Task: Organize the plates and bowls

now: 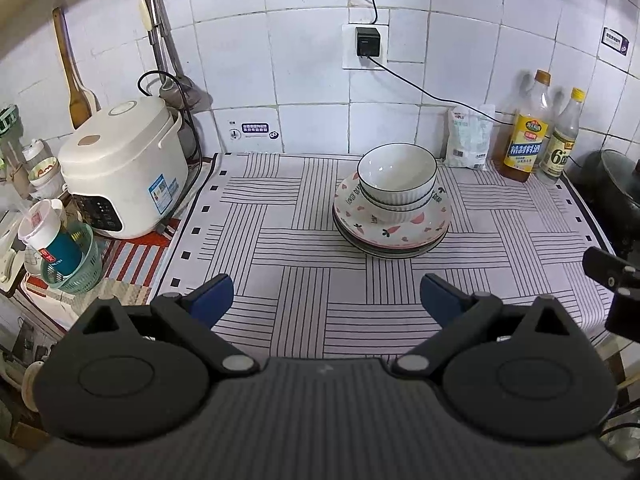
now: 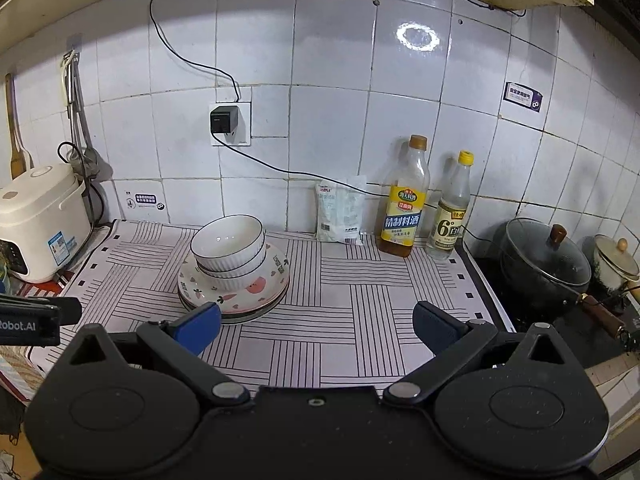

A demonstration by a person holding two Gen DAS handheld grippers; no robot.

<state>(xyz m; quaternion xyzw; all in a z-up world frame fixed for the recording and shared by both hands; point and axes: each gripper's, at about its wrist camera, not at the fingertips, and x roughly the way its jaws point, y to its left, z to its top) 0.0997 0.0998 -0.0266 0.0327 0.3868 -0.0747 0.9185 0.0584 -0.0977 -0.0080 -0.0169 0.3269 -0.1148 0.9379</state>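
Two white ribbed bowls (image 1: 396, 178) (image 2: 228, 246) are nested on a stack of plates (image 1: 394, 228) (image 2: 248, 292) whose top plate bears pink fruit prints. The stack stands on a striped mat (image 1: 280, 240) (image 2: 360, 312) near the back wall. My left gripper (image 1: 326, 300) is open and empty, hovering over the mat's front, short of the stack. My right gripper (image 2: 316, 328) is open and empty too, with its left blue pad (image 2: 198, 326) just in front of the plates' rim. Part of the right gripper (image 1: 612, 276) shows at the right edge of the left wrist view.
A white rice cooker (image 1: 124, 168) (image 2: 40, 220) stands left of the mat. A salt bag (image 2: 340, 214) and two bottles (image 2: 404, 200) (image 2: 450, 208) line the back wall. A black lidded pot (image 2: 544, 264) sits on the stove at right. A green basket (image 1: 76, 260) holds cups.
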